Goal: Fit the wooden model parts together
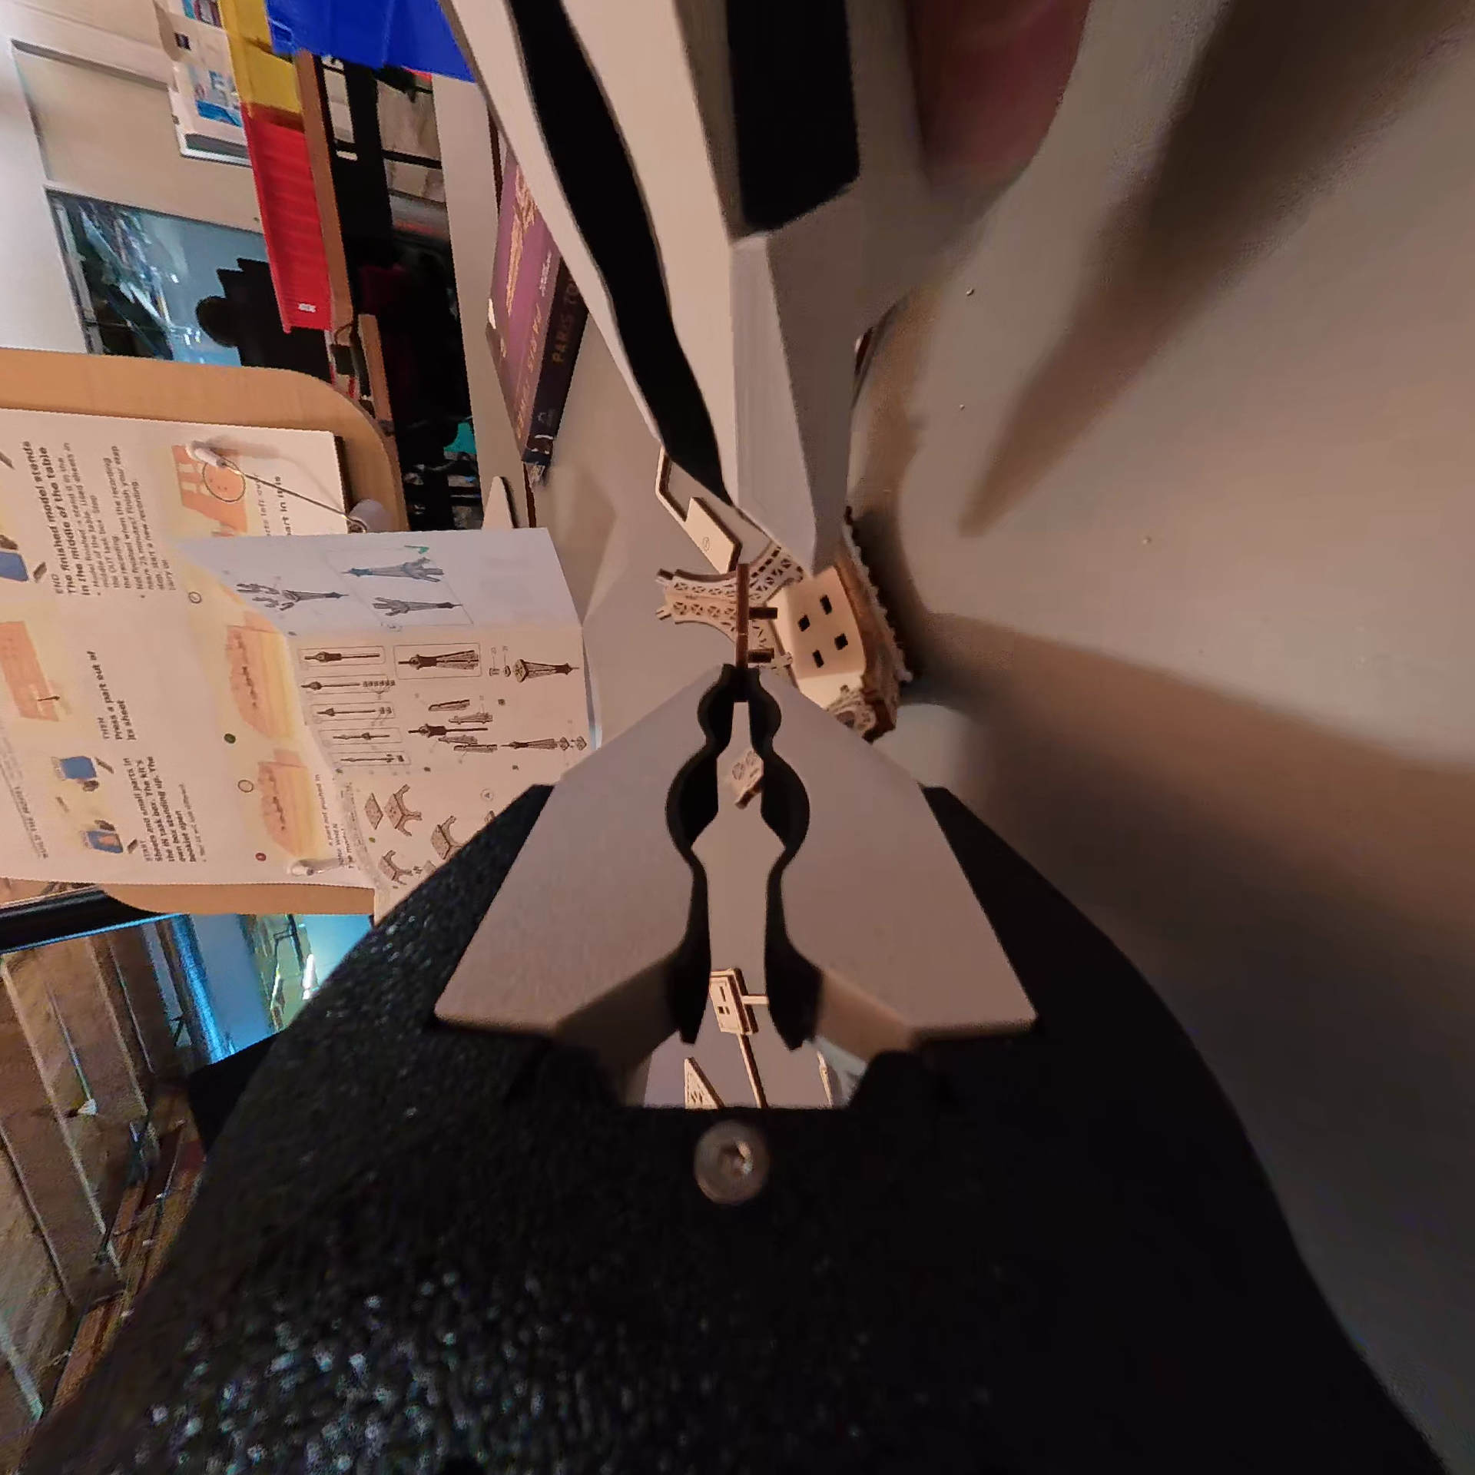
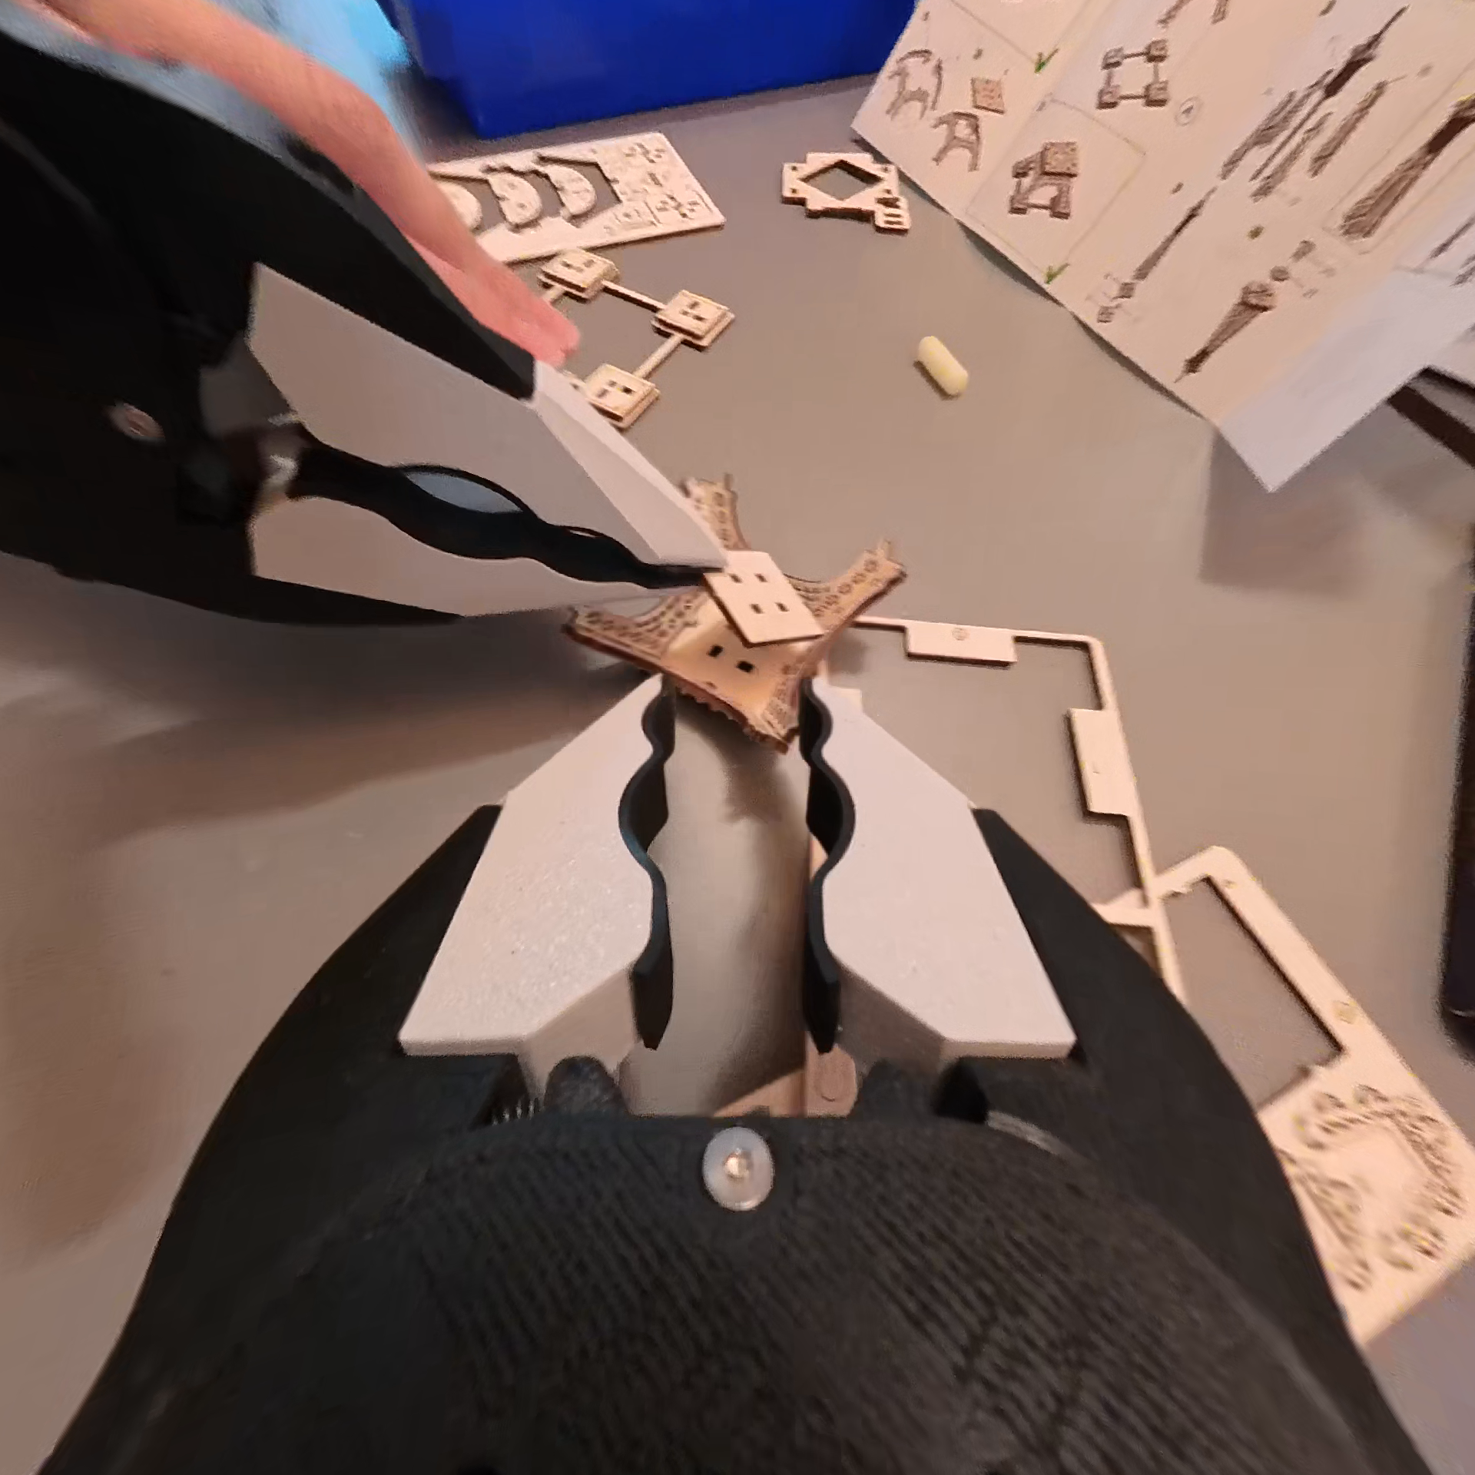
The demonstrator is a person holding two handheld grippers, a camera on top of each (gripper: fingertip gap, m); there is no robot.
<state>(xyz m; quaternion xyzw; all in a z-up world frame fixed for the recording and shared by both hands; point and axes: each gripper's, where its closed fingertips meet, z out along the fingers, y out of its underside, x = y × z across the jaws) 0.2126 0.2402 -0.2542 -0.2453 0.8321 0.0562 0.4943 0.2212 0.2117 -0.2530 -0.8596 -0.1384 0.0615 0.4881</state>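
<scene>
My right gripper (image 2: 734,706) is shut on a wooden tower base (image 2: 718,678) with arched lattice legs and holds it just above the grey table (image 2: 998,479). My left gripper (image 2: 694,571) comes in from the left, shut on a small square wooden plate (image 2: 762,607) with four holes. It holds the plate tilted against the top of the base. In the left wrist view my left gripper (image 1: 742,678) pinches that plate (image 1: 744,614) edge-on, with the base (image 1: 822,638) right behind it and the right gripper (image 1: 774,535) above.
Punched-out wooden sheets (image 2: 1117,758) lie to the right. A frame of square pads (image 2: 638,335), a square ring part (image 2: 846,187), a part sheet (image 2: 575,191) and a small cream cylinder (image 2: 942,365) lie beyond. The instruction sheet (image 2: 1237,199) and a blue bin (image 2: 638,56) stand at the back. My left and right fingertips are right by each other.
</scene>
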